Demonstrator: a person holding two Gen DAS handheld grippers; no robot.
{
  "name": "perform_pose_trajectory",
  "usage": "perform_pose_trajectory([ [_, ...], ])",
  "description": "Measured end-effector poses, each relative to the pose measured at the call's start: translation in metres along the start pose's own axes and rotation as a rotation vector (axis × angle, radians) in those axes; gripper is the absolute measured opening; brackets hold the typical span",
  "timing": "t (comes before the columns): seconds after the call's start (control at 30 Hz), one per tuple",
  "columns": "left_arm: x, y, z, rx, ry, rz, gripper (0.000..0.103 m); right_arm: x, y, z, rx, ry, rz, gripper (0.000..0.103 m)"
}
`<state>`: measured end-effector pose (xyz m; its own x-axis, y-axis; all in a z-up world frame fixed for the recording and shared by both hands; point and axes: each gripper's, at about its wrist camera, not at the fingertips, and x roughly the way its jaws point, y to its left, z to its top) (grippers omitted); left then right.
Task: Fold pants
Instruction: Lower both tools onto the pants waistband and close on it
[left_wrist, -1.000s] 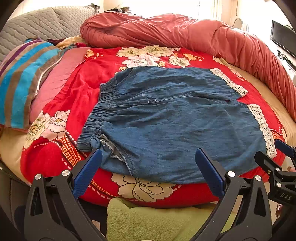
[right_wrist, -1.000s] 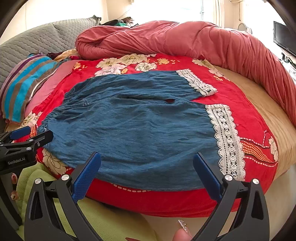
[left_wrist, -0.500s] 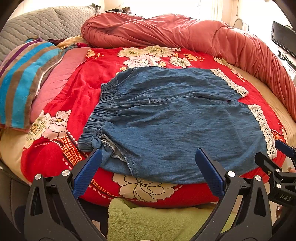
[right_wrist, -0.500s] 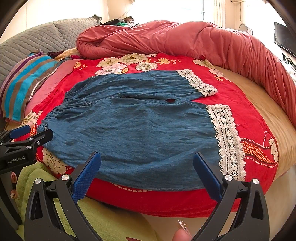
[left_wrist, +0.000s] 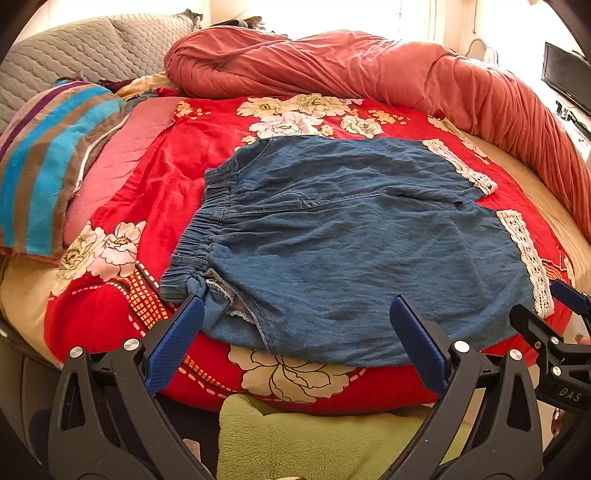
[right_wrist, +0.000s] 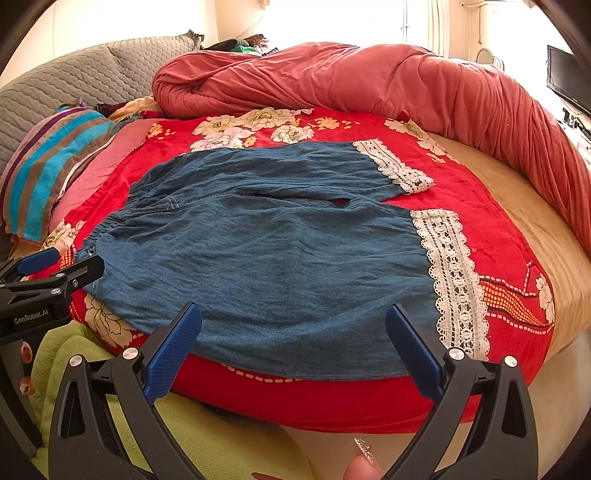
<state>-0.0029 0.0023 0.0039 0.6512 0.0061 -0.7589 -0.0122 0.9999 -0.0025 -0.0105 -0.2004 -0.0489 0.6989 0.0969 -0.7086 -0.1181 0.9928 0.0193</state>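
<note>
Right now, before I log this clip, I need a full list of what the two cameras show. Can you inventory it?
denim shorts: one, blue, spread flat on the red floral blanket, waistband left
lace trim: two bands, white, on the leg hems at right
red floral blanket: one, red with white flowers, under the shorts
duvet: one, salmon red, bunched along the far and right edge
striped pillow: one, turquoise, brown and purple, far left
headboard: one, grey quilted, back left
green fleece: one, light green, near edge
screen: one, black, far right
left gripper: black with blue pads, open, near waistband
right gripper: same, open, near the hem
</note>
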Motion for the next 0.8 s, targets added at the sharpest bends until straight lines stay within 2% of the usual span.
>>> perform_pose_trajectory([
  [0.5, 0.005, -0.001, 0.001, 0.006, 0.01, -0.016, 0.095, -0.001, -0.004, 0.008, -0.012, -0.021, 0.02, 0.099],
  [0.67, 0.02, 0.005, 0.013, -0.002, 0.017, -0.037, 0.095, 0.007, -0.01, 0.031, -0.018, -0.045, 0.051, 0.099],
  [0.8, 0.034, 0.016, 0.031, -0.003, 0.033, -0.013, 0.095, 0.025, -0.01, 0.053, -0.043, -0.025, 0.085, 0.099],
])
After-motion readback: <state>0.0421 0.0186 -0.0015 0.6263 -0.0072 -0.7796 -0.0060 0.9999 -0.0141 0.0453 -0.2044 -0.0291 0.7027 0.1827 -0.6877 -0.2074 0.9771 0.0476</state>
